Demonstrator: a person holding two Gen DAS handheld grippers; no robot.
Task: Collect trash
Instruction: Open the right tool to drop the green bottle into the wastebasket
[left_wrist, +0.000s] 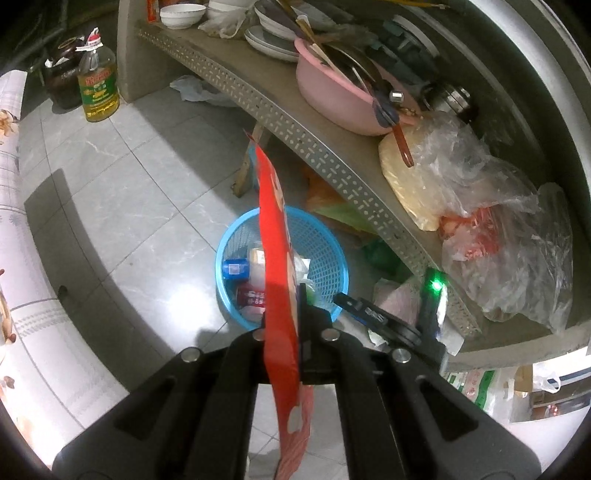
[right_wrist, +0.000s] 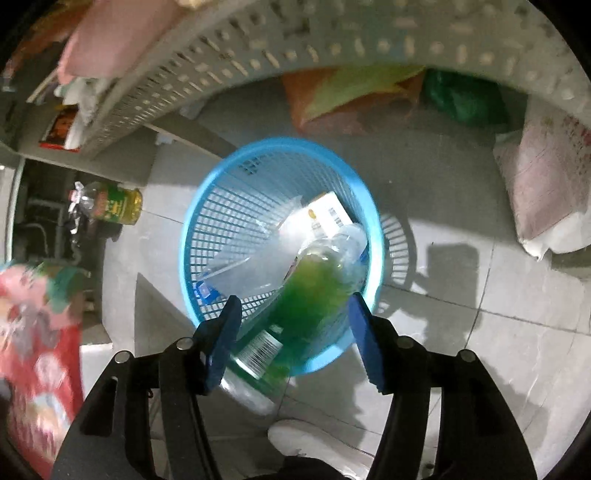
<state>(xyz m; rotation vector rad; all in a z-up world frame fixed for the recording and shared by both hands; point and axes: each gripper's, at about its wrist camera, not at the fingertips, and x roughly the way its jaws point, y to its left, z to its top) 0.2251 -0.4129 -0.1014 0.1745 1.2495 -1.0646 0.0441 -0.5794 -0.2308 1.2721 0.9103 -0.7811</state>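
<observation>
My left gripper is shut on a flat red snack packet, which stands on edge above the blue mesh basket on the floor. The basket holds a blue can, small cartons and wrappers. My right gripper hangs over the basket's near rim with its blue pads apart. A blurred clear bottle with a green label lies between them, tipped neck-first into the basket; mesh shows between it and the left pad. The right gripper also shows at the basket's right side.
A grey shelf with a perforated edge overhangs the basket and carries a pink basin, dishes and plastic bags. An oil bottle stands on the tiled floor. Bags lie under the shelf. A white shoe is below.
</observation>
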